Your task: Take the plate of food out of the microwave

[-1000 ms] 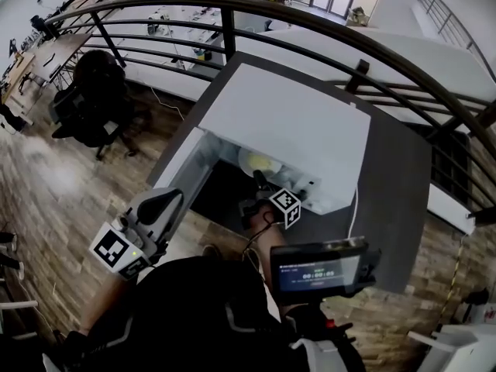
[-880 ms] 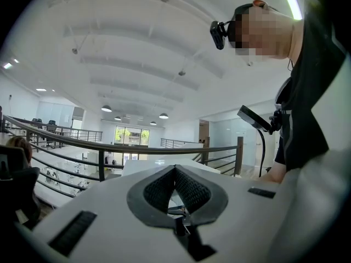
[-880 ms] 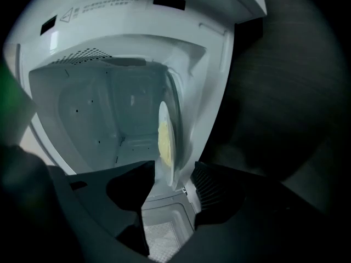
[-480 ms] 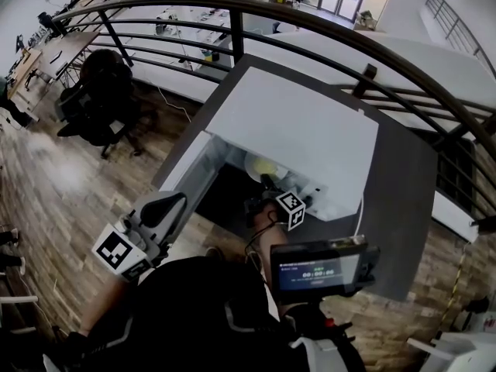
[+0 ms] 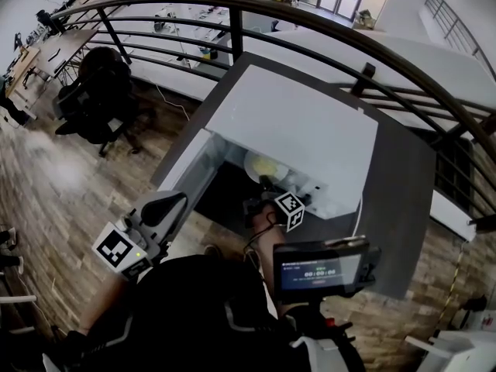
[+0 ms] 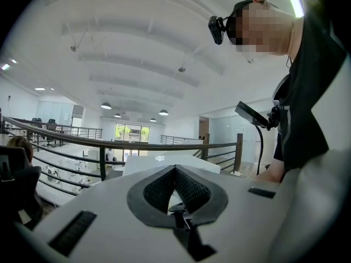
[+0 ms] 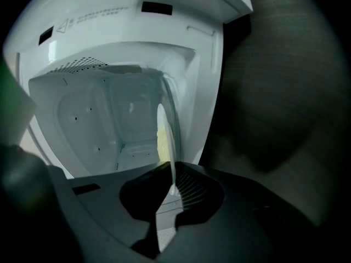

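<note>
The white microwave (image 5: 294, 126) stands on a dark table with its door (image 5: 188, 169) swung open to the left. Inside lies a white plate (image 5: 263, 165) with yellow food. My right gripper (image 5: 266, 183) reaches into the cavity. Its jaws have just been closing, and in the right gripper view the plate's thin rim (image 7: 166, 141) runs between the pads of the right gripper (image 7: 173, 188), which pinch it. My left gripper (image 5: 174, 200) hangs outside the open door, apart from it. In the left gripper view the left gripper (image 6: 175, 171) has its pads together with nothing between them.
A dark curved railing (image 5: 310, 29) runs behind the table (image 5: 395, 200). A small screen (image 5: 322, 270) sits in front of my chest. A black office chair (image 5: 97, 91) stands on the wooden floor at the left. The microwave's white cavity walls (image 7: 109, 108) surround the plate.
The head view has shifted slightly. The right gripper stays at the plate inside the microwave and the left gripper keeps its place by the door.
</note>
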`<act>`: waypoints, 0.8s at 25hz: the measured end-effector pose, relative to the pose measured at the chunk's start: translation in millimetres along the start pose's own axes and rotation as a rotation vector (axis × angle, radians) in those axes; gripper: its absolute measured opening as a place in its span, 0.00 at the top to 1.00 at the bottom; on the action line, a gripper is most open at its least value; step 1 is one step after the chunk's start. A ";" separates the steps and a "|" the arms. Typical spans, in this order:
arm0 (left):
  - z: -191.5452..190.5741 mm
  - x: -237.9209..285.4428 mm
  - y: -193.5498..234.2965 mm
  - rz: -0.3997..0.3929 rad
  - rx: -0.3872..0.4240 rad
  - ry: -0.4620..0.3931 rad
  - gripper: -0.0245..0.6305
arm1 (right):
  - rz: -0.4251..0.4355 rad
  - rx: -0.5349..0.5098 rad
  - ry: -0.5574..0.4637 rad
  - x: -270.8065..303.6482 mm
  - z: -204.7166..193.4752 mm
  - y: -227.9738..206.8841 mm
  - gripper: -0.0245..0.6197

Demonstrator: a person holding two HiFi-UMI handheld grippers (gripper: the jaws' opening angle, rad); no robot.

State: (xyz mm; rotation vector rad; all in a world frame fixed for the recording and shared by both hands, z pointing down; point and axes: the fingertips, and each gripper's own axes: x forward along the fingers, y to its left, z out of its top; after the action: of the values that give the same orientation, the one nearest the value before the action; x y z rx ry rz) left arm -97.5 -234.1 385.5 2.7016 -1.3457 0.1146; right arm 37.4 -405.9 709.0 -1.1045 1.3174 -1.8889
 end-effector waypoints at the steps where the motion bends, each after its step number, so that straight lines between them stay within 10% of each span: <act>1: -0.2 -0.2 -0.8 -0.001 0.001 0.000 0.96 | 0.003 -0.002 0.001 -1.5 0.0 -0.2 0.93; 20: 6.0 -8.3 -15.0 -0.064 0.000 -0.055 0.96 | 0.061 -0.060 0.130 -73.6 -33.0 22.1 0.94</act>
State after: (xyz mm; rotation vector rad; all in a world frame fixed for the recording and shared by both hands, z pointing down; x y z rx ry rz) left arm -90.4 -219.4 377.4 2.7642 -1.2711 0.0338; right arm 44.7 -338.1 660.6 -0.9739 1.4717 -1.9149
